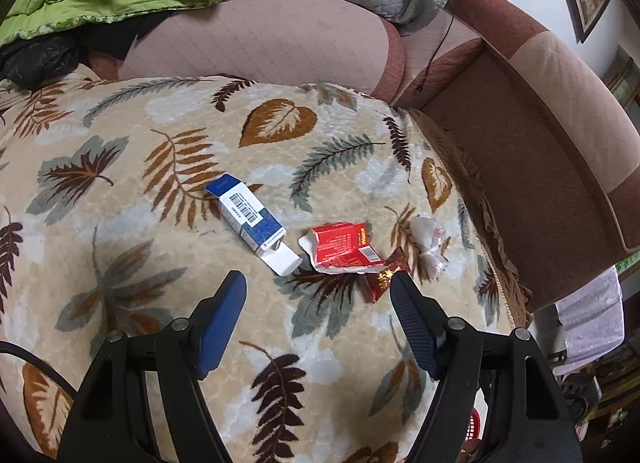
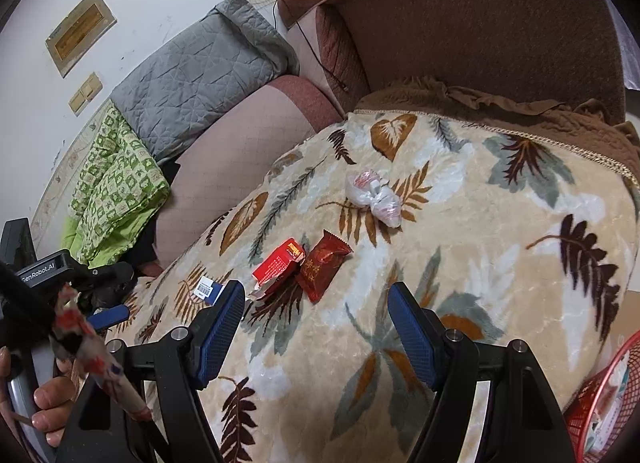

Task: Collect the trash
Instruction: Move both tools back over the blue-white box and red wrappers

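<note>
While both sets of jaws are spread wide and hold nothing, the red wrapper [image 2: 323, 265] lies on the leaf blanket [image 2: 500, 247] just ahead of the right gripper [image 2: 316, 299], closest to it

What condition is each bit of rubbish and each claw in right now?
Blue and white box: lying flat, end flap open.
Red carton: crushed, torn open.
Red candy wrapper: flat, beside the carton.
Plastic bag: scrunched up.
Left claw: open, empty.
Right claw: open, empty.
</note>
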